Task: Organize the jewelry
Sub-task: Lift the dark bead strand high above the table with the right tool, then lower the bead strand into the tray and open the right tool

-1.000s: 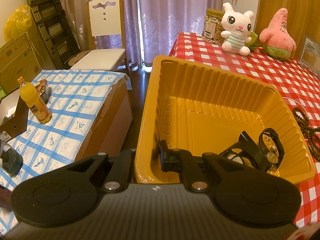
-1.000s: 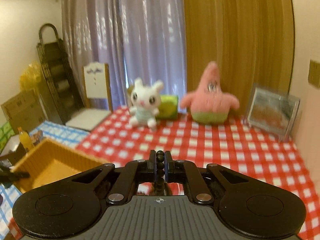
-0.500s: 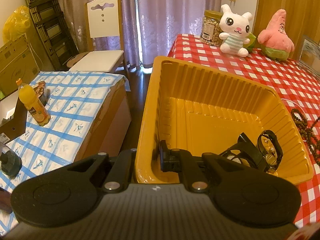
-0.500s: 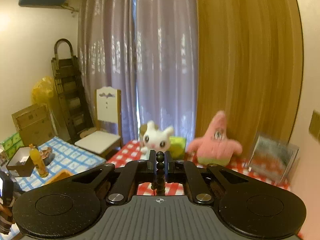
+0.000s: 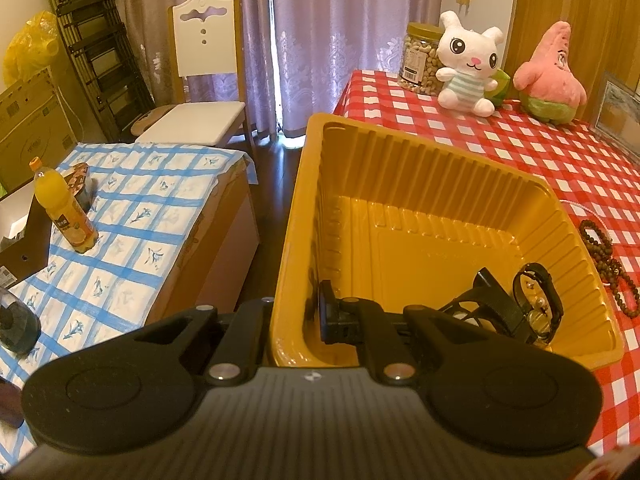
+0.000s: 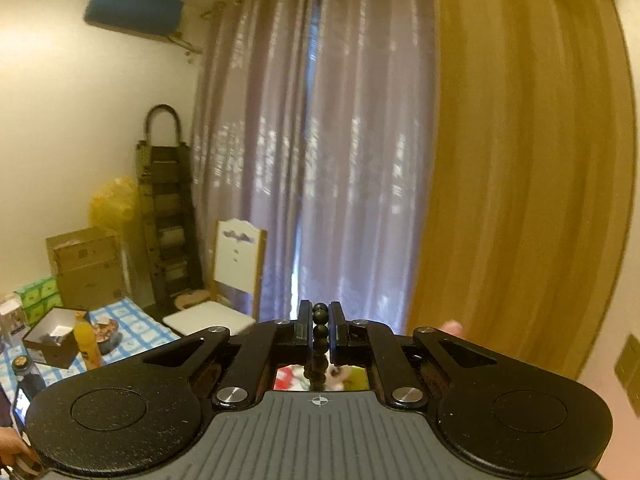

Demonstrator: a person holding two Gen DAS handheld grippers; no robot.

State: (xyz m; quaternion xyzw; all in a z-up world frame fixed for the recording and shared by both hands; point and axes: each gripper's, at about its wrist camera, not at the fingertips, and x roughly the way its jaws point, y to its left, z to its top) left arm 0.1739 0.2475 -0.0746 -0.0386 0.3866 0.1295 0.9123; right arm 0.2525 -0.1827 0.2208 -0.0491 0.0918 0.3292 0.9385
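Observation:
In the left wrist view my left gripper [image 5: 296, 316] is shut on the near left wall of a yellow plastic tray [image 5: 316, 184], one finger inside and one outside. Black watches [image 5: 536, 308] lie in the tray's near right corner. A brown bead necklace [image 5: 604, 256] lies on the red checked tablecloth [image 5: 520, 148] to the right of the tray. In the right wrist view my right gripper [image 6: 320, 324] is shut on a dark bead string [image 6: 320, 336] that hangs down between the fingers, raised high and facing the curtains.
A white rabbit plush [image 5: 468, 68], a pink star plush [image 5: 548, 80], a nut jar [image 5: 420, 56] and a picture frame [image 5: 620, 116] stand at the table's far side. A low table with a blue checked cloth [image 5: 132, 216] and an orange bottle [image 5: 64, 208] is on the left.
My right gripper has risen and tilted up with the bead string: the table and plush toys have dropped out of its view. My left gripper holds the tray almost still.

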